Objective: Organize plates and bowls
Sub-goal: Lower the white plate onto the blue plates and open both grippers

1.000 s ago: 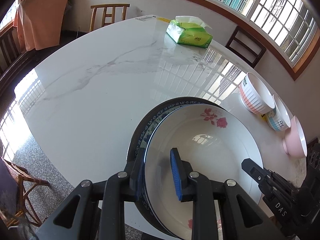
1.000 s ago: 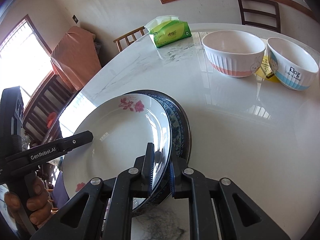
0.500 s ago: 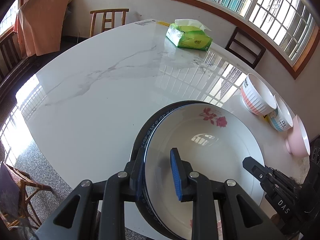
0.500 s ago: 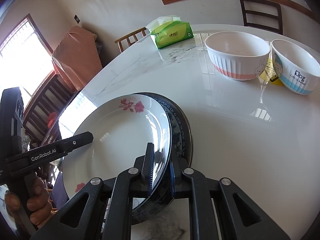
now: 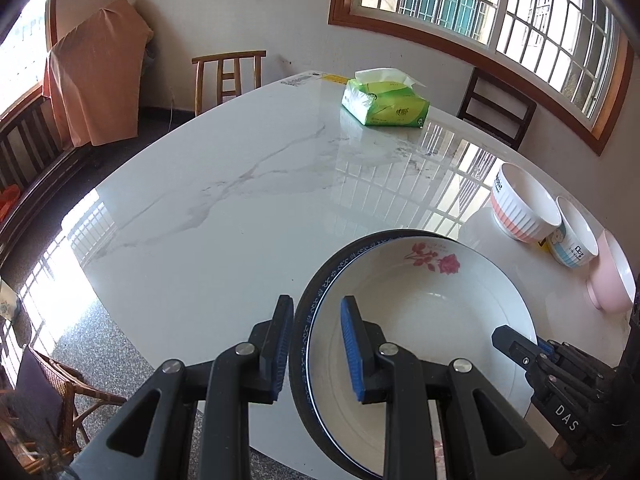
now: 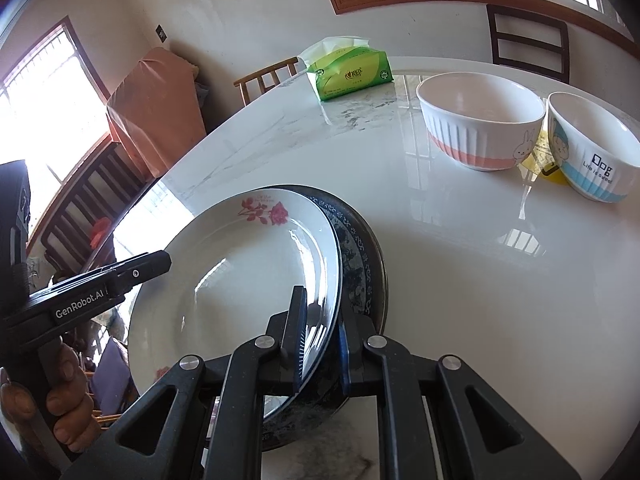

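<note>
Left gripper (image 5: 314, 344): jaws parted, lower centre of frame. Right gripper (image 6: 322, 340): jaws clamped, lower centre. Left hand (image 6: 52, 408) wrapped round handle, lower left.

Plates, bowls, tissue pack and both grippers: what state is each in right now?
Rose plate: stacked on the blue-patterned plate, offset.
Left gripper: open, fingers straddling the plates' rim.
Right gripper: shut on both plates' rims.
Rabbit bowl: upright, empty.
Dog bowl: upright, empty.
Pink bowl: upright.
Tissue pack: opened, tissue sticking out.

"GenRobot.AI" on left tool (image 6: 132, 276); "Dog" on bowl (image 6: 592, 148).
</note>
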Demonstrator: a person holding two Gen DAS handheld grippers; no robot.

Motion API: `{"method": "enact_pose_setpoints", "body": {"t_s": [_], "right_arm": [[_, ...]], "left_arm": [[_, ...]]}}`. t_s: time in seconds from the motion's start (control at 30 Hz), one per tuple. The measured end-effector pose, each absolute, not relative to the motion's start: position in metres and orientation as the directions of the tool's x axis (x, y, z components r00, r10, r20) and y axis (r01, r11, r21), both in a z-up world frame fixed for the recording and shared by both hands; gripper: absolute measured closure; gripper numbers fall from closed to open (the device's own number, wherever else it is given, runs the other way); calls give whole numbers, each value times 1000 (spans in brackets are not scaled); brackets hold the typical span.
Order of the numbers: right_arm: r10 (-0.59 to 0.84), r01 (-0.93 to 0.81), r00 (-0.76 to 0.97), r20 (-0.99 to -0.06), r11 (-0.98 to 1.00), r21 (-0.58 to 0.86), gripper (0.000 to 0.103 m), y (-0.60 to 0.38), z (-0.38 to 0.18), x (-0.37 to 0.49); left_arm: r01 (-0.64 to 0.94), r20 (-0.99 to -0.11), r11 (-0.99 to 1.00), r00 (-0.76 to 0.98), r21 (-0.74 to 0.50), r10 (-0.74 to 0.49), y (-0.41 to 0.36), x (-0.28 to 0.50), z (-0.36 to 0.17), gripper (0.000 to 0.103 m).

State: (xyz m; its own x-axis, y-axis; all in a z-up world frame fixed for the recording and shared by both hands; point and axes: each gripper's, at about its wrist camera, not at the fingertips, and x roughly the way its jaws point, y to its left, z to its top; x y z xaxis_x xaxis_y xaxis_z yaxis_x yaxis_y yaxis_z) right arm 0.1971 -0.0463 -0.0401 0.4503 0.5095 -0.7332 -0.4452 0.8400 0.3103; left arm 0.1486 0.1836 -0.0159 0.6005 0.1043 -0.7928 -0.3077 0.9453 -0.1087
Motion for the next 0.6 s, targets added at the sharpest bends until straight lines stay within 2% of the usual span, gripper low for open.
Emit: {"method": "enact_pose_setpoints", "body": {"t_s": [0.2, 0.43, 0.53, 0.6], "right_arm": [[497, -453, 468, -731, 845, 285, 89, -44, -40, 196], [431, -487, 541, -722, 861, 149, 82, -32, -37, 188], [403, -500, 576, -712, 862, 83, 76, -27, -36, 184], [361, -497, 629, -689, 868, 1, 65, -22, -34, 179]], "left_arm": [[-298, -803, 946, 591, -127, 78, 184, 147, -20, 78], [-297, -807, 946, 586, -132, 72, 183, 144, -23, 78], [-300, -810, 944, 583, -137, 68, 183, 145, -24, 78], [-297, -811, 945, 581, -139, 63, 183, 144, -25, 78]]}}
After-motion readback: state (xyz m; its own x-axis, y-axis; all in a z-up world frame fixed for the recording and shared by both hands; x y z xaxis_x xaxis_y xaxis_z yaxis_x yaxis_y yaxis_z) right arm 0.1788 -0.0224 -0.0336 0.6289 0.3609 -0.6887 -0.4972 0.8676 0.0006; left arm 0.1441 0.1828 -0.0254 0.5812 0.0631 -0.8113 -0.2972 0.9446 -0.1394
